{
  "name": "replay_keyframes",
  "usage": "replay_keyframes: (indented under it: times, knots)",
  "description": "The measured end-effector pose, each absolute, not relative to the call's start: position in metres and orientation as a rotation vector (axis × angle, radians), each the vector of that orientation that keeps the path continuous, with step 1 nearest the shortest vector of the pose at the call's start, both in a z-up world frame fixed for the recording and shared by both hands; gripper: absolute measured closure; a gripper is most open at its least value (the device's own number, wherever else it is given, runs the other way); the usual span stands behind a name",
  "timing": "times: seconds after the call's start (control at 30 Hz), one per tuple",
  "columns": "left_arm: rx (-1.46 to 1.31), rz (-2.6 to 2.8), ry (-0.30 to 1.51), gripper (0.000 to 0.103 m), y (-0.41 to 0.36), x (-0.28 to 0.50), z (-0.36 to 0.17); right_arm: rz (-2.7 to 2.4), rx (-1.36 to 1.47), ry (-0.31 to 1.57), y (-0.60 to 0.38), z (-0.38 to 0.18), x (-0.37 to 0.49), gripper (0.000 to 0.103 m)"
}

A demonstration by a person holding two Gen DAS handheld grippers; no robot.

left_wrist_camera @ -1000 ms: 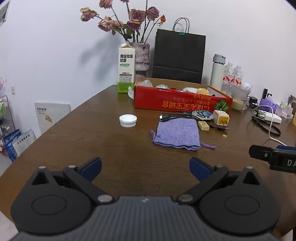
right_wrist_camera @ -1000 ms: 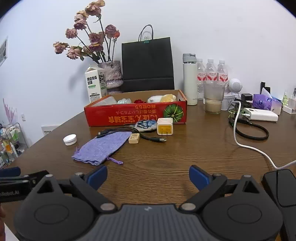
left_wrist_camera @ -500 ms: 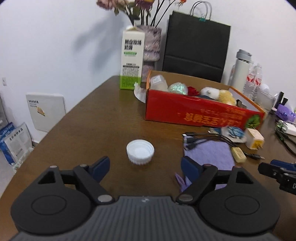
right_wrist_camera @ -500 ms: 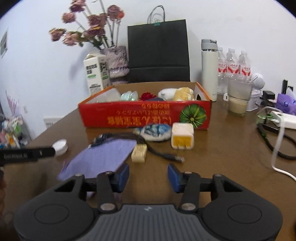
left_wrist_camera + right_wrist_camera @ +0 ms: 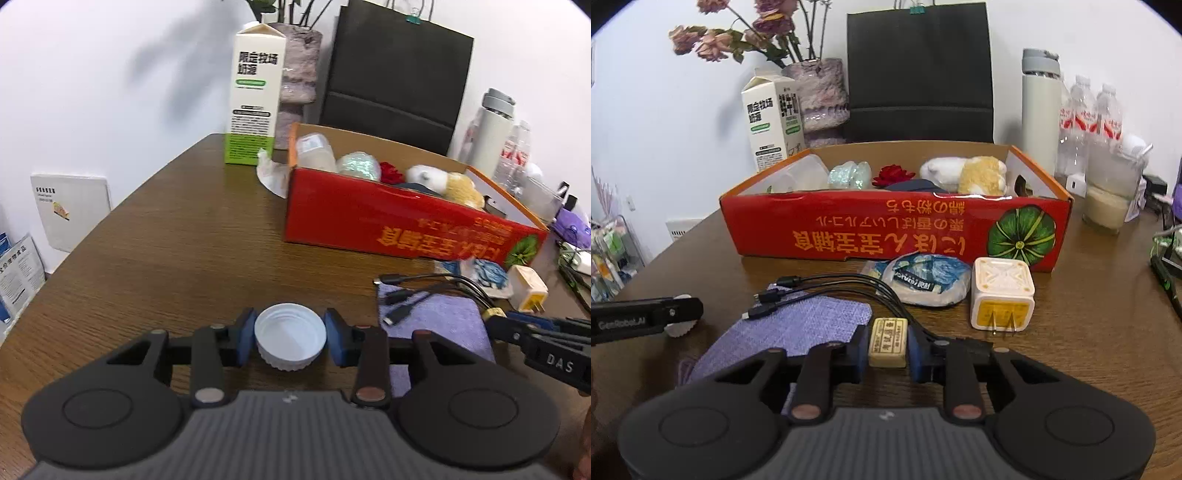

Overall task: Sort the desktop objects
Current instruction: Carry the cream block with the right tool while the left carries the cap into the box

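My left gripper (image 5: 290, 338) is shut on a white screw cap (image 5: 290, 339) that rests open side up on the brown table (image 5: 177, 251). My right gripper (image 5: 888, 346) is shut on a small cream eraser-like block (image 5: 888, 343) with printed writing, beside a purple knitted pouch (image 5: 798, 325). A black multi-head cable (image 5: 827, 286) lies across the pouch. A white and yellow plug adapter (image 5: 1002, 293) and a blue wrapped packet (image 5: 929, 278) lie in front of the red cardboard box (image 5: 886, 232), which holds several soft items.
A milk carton (image 5: 256, 92), a vase and a black paper bag (image 5: 919, 70) stand behind the box. A white flask (image 5: 1039, 110), water bottles and a cup (image 5: 1108, 199) stand at the right. The left gripper's side shows in the right wrist view (image 5: 646, 317).
Both grippers moved forward and down to the table and closed: the left on the white cap, the right on the cream block.
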State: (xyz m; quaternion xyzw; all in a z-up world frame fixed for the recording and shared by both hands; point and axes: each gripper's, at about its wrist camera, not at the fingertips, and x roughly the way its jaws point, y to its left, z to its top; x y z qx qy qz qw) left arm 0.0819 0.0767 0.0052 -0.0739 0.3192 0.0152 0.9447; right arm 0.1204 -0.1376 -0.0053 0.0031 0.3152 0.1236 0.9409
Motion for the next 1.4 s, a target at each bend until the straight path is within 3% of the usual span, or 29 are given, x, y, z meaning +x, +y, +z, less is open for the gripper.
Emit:
replay_keyframes:
  times: [0.37,0.57,0.77,1.0,1.3,1.37,1.4]
  knots:
    - [-0.114,-0.059,0.416,0.062,0.041,0.032,0.066,0.262,0.063,0.477,-0.162,0.049,0.073,0.083]
    - [-0.115,-0.149,0.387,0.062,0.041,0.091,0.115,0.229,0.077,0.325,-0.184,0.118,0.097,0.082]
    - [-0.173,-0.152,0.574,0.062,0.052,0.207,0.118,0.256,0.156,0.363,-0.195,0.158,0.184,0.082]
    - [-0.155,-0.084,0.729,0.062,0.046,0.307,0.091,0.232,0.152,0.665,-0.181,0.117,0.313,0.082]
    - [-0.182,-0.136,0.811,0.062,0.012,0.361,0.064,0.192,0.070,0.811,-0.157,0.064,0.378,0.082]
    - [-0.167,-0.145,0.814,0.049,0.008,0.368,0.058,0.193,0.070,0.822,-0.156,0.057,0.385,0.081]
    - [-0.173,-0.120,0.811,0.027,0.010,0.370,0.057,0.192,0.080,0.829,-0.157,0.055,0.388,0.080]
